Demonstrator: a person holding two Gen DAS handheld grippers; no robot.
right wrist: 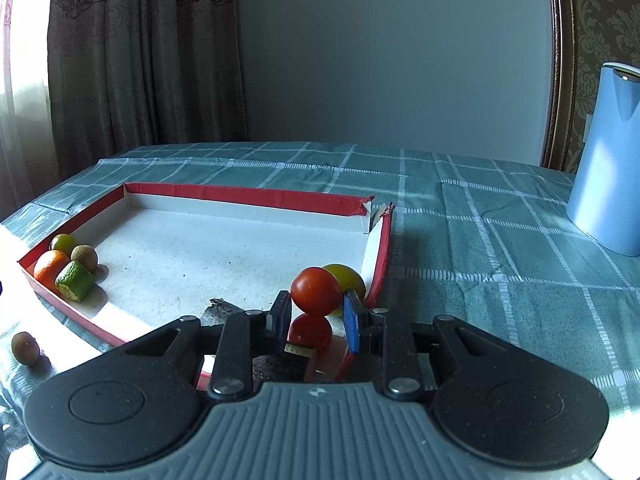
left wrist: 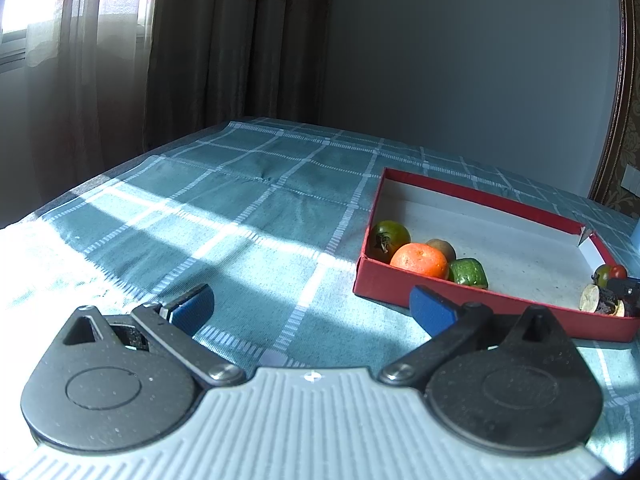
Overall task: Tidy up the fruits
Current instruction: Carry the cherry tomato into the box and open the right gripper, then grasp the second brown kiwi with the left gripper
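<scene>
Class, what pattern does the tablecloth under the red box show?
Teal tablecloth with a white grid check, clearest in the right wrist view.

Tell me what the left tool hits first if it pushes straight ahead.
Probably nothing soon: the left tool stands open over bare checked teal tablecloth, pointing slightly down. The shallow red cardboard tray lies off to its right finger's side; that finger might clip the near wall, but depth is unclear.

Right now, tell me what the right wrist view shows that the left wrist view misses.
Right wrist only: a kiwi on the tablecloth outside the tray, a blue jug, and the right gripper shut on a red tomato. Left wrist only: the open left gripper and the window. Both: the red tray, orange and green fruit.
</scene>
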